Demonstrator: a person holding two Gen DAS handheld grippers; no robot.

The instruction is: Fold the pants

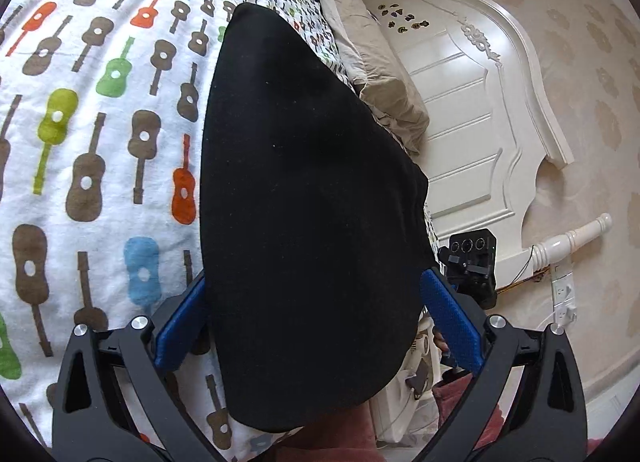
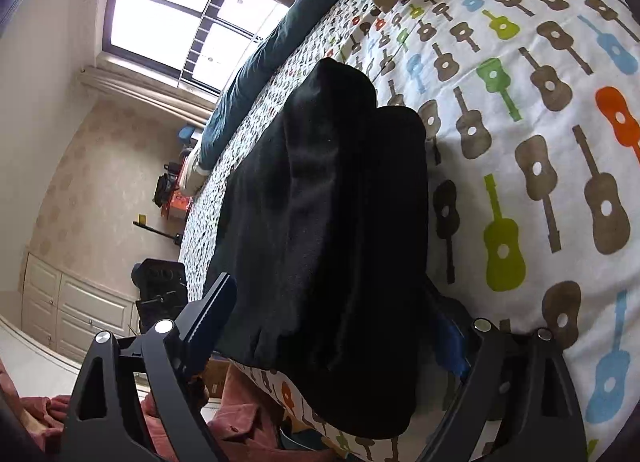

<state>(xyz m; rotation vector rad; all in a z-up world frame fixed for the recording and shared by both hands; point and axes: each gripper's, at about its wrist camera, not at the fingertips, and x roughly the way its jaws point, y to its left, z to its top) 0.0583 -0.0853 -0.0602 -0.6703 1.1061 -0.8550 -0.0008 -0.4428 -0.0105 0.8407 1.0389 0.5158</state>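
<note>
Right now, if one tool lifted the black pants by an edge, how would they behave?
The black pants would probably sag and unfold: soft rounded layers, no stiff creases. Likely light for their bulk. They may drag rather than slide on the cloth guitar-print sheet.

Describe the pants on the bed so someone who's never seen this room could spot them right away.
Find the bed with the white guitar-print sheet. Near its edge lie the black pants, folded into a long bundle. They are the only plain black thing there; the beige pillow and dark teal blanket lie farther up the bed.

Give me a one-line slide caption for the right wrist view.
Open right gripper straddles folded black pants on the guitar-print bedsheet.
</note>
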